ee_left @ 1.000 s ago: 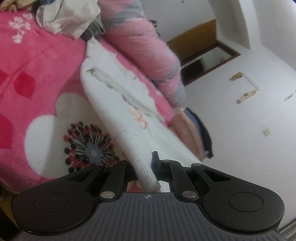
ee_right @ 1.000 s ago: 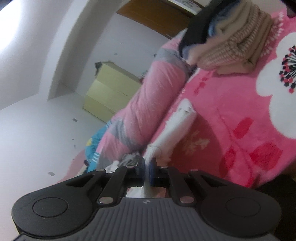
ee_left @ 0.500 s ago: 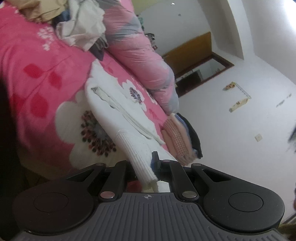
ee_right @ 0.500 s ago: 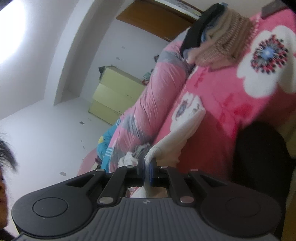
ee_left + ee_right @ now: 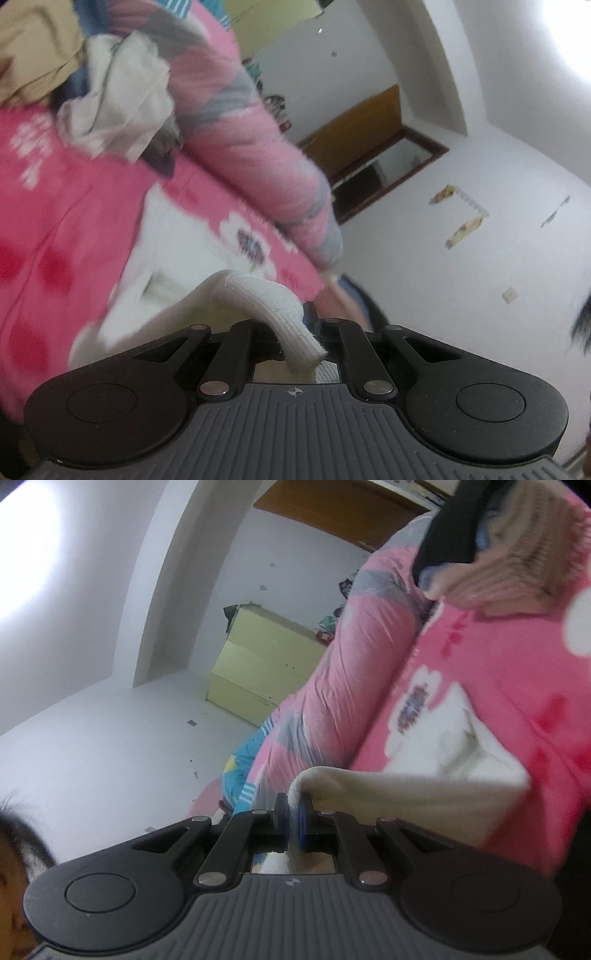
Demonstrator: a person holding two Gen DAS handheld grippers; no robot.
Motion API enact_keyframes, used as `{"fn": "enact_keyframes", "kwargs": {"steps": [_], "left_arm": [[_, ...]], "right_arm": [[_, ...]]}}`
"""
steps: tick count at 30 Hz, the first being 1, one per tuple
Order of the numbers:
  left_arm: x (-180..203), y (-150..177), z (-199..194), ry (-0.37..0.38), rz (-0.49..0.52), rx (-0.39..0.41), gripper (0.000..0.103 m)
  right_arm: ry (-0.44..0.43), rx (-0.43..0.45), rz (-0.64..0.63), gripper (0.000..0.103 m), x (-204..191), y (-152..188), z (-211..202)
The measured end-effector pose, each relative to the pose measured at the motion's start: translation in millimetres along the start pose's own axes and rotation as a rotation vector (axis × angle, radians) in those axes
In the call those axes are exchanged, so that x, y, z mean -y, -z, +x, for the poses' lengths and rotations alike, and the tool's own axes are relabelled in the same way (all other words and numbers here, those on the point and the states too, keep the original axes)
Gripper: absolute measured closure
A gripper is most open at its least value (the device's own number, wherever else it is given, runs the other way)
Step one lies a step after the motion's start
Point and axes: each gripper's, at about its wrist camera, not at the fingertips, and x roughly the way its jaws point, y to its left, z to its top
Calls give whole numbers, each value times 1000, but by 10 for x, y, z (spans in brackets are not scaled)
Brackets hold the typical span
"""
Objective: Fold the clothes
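A white knitted sweater [image 5: 184,258] lies across the pink flowered bedspread [image 5: 48,206]. My left gripper [image 5: 295,332] is shut on its ribbed hem, which curls up over the jaws. In the right wrist view the same white sweater [image 5: 424,790] stretches off to the right over the bedspread [image 5: 517,664], and my right gripper [image 5: 293,823] is shut on an edge of it, the cloth pinched between the blue pads. Both pictures are blurred by motion.
A rolled pink and grey quilt [image 5: 251,140] runs along the far side of the bed. Unfolded clothes [image 5: 118,107] are heaped at one end, and a stack of folded clothes [image 5: 517,554] sits at the other. A yellow-green cabinet [image 5: 255,664] stands by the white wall.
Both grippers have swung forward over the bed with the sweater in them. The hem now curls over the left jaws, and the cloth bunches nearer the right gripper.
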Motion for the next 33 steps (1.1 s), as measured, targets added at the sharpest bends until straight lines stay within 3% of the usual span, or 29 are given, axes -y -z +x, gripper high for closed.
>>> {"fn": "enact_keyframes", "kwargs": {"steps": [7, 12, 24, 28, 30, 33], "left_arm": [[-375, -602, 837, -34, -61, 30, 98], [-727, -931, 1455, -81, -102, 19, 98], [-1507, -1169, 2354, -174, -153, -44, 98], [-1747, -1208, 2503, -142, -215, -64, 97], [-1882, -1246, 2543, -102, -290, -73, 92], [-2086, -1293, 2581, -61, -424, -77, 71]], "right_arm": [[-8, 39, 66, 98, 295, -493, 981], [46, 42, 89, 98, 602, -747, 1573], [195, -8, 177, 98, 1547, -1055, 2586], [222, -24, 224, 97, 1860, -1083, 2790], [184, -27, 260, 97, 1987, -1115, 2856], [152, -30, 420, 89, 2279, -1174, 2918]]}}
